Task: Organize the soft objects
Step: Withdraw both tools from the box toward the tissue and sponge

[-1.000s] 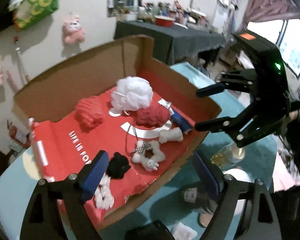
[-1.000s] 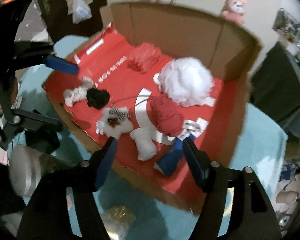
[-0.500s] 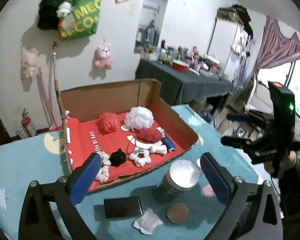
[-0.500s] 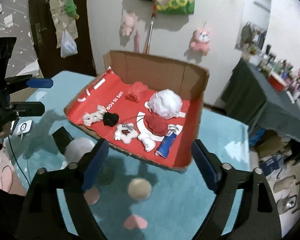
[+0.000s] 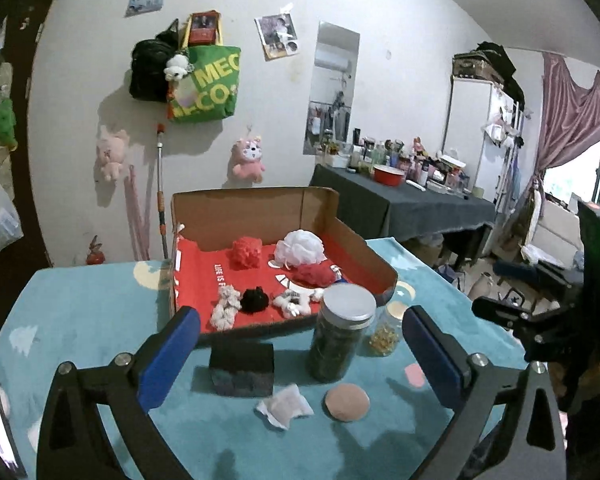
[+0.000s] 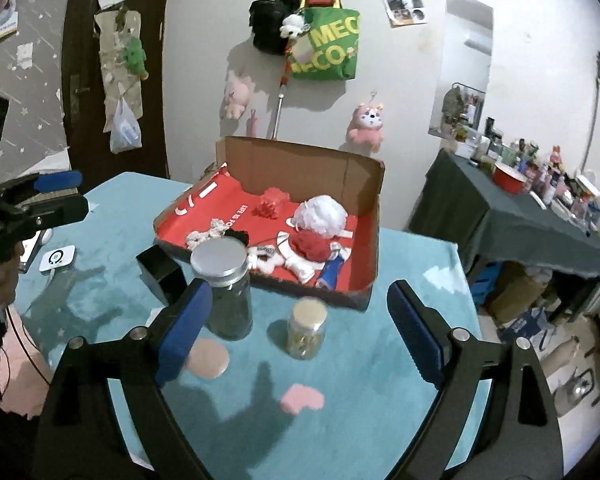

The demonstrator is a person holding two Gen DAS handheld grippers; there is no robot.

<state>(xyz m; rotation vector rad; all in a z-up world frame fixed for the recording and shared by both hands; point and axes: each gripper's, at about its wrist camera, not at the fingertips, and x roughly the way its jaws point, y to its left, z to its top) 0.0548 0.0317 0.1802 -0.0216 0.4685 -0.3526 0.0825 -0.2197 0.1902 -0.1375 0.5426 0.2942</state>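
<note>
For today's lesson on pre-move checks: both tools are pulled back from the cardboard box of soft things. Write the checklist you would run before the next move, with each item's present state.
1. Left tool open and holding nothing: ok.
2. Right tool open and holding nothing: ok.
3. Soft things lie inside the cardboard box, such as the white pouf and black scrunchie: ok.
4. Straight path to the box free: not ok, the tall jar and small jar stand in front of it.
5. Powder puff and wrapped packet in the box: not ok, both on the table.
6. Whether the packet is soft: cannot tell.
</note>
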